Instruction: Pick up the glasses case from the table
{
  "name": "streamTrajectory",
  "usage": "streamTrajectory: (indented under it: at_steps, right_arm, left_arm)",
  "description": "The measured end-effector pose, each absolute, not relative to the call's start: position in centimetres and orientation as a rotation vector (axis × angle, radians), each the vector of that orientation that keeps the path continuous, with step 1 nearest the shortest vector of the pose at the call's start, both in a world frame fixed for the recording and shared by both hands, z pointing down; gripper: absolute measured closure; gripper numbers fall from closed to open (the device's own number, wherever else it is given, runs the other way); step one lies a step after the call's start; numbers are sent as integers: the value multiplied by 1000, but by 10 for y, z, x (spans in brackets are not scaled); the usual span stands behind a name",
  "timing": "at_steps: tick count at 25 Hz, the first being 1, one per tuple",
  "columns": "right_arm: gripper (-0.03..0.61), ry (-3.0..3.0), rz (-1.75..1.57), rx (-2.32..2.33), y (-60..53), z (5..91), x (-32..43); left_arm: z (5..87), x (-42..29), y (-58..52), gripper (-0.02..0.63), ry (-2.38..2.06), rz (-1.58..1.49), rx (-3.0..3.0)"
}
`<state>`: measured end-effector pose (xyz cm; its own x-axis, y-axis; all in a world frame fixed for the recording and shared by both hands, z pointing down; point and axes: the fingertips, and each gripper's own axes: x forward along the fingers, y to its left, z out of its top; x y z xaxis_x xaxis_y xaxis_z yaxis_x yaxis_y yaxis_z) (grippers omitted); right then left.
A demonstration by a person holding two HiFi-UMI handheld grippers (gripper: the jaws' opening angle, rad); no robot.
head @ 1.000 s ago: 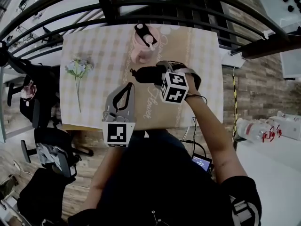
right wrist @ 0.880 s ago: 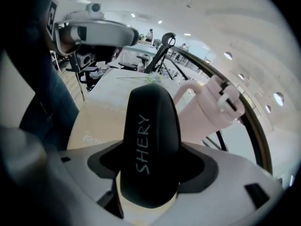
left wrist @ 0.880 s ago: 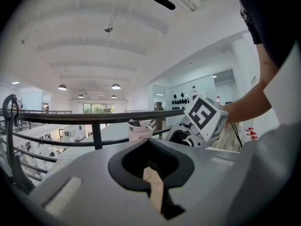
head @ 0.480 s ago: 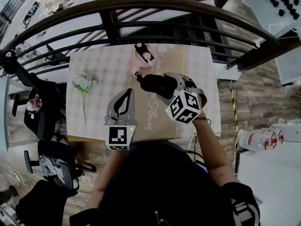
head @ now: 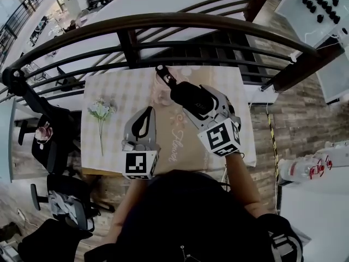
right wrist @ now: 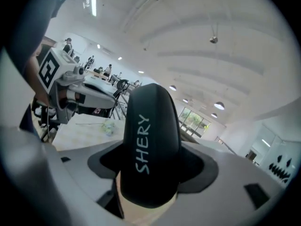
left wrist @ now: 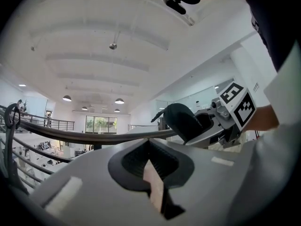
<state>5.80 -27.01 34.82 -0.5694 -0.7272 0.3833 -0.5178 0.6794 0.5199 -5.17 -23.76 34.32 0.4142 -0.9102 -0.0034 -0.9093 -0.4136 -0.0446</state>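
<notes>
The black glasses case (head: 185,93) is off the table (head: 117,86), with my right gripper (head: 200,105) shut on it above the table's middle right. In the right gripper view the case (right wrist: 150,135) stands between the jaws of that gripper (right wrist: 150,173), with white lettering along it. My left gripper (head: 146,111) is shut and empty over the table's front middle, to the left of the case. The left gripper view points up at the ceiling; that gripper (left wrist: 150,164) has its jaws together, and the held case (left wrist: 181,121) shows at the right.
A small bunch of flowers (head: 100,111) lies on the left of the checked cloth. A pink object (head: 161,91) is partly hidden behind the case. A dark curved railing (head: 163,23) runs along the table's far side. Chairs stand to the left.
My right gripper has risen with the glasses case and carried it up off the table and closer to the head camera. The left gripper has barely moved.
</notes>
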Motion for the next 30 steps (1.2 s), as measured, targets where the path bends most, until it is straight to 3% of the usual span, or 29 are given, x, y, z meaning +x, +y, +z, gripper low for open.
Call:
streamTrajectory:
  at_steps: [14, 30]
  right_arm:
    - [258, -2739, -355, 1460, -250, 254, 70]
    - [258, -2799, -303, 1731, -246, 228, 84]
  left_arm:
    - [286, -49, -238, 601, 1652, 108, -2553]
    - [233, -62, -242, 603, 1714, 118, -2462]
